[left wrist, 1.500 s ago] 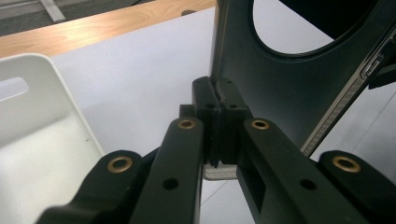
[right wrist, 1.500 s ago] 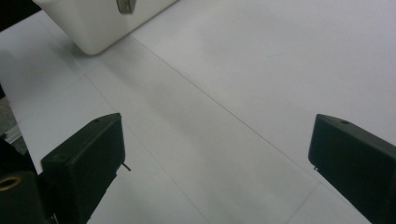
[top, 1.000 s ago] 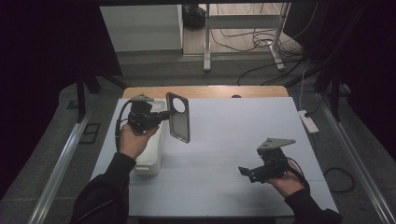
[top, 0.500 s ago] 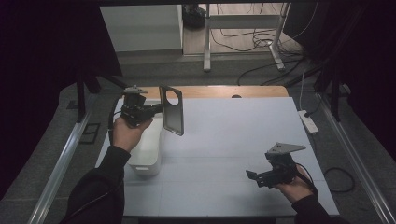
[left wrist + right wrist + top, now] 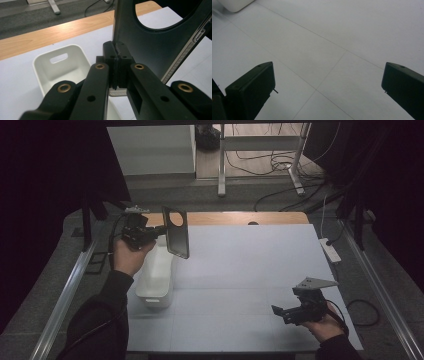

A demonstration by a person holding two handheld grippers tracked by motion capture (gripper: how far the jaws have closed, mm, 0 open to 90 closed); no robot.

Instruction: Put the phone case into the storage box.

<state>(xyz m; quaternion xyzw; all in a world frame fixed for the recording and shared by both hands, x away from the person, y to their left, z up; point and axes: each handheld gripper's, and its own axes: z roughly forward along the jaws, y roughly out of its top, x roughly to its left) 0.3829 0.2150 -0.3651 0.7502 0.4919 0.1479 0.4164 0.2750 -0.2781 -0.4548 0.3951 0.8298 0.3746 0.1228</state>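
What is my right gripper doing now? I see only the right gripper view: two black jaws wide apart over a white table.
Observer: The right gripper is open, low over the near right part of the table, with nothing between its jaws.
Operator: And the other hand?
Observer: The left gripper is shut on a dark phone case, which stands upright in the air.
Operator: Is something under the case?
Observer: A white bin is on the table's left part, roughly beneath it; in the left gripper view the bin looks empty.
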